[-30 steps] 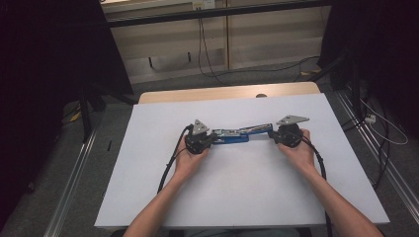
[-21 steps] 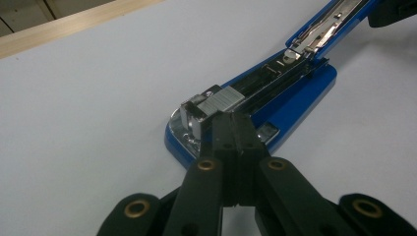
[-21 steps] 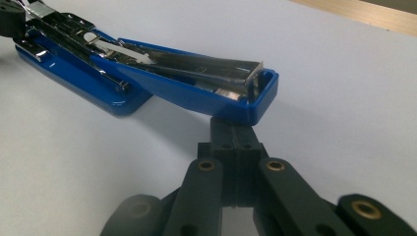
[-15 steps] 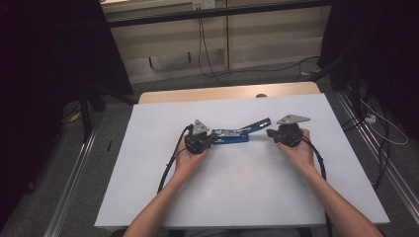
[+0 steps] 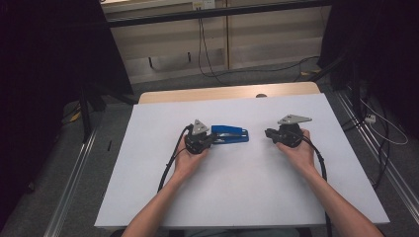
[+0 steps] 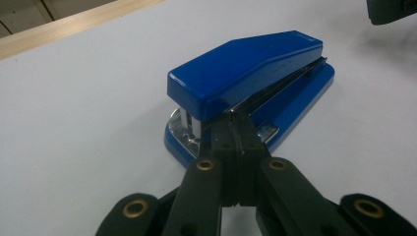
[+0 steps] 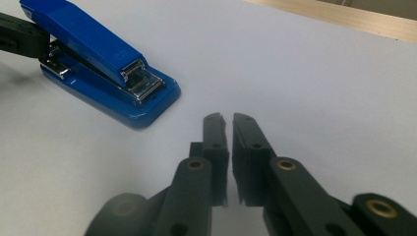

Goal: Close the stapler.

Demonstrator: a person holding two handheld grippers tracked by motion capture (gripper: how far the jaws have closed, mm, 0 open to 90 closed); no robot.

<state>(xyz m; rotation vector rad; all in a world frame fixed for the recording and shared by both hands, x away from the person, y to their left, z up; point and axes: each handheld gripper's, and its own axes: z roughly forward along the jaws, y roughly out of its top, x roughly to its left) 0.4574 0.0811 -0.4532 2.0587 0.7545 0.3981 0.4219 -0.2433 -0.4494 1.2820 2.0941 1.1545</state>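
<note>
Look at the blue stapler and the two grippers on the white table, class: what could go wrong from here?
1. The left gripper is shut against the rear of the blue stapler; a further push would probably slide it across the smooth white table.
2. The right gripper, whose jaws have just been opening with nothing between them, stands apart, so the stapler's front end is unsteadied and may swivel.
</note>
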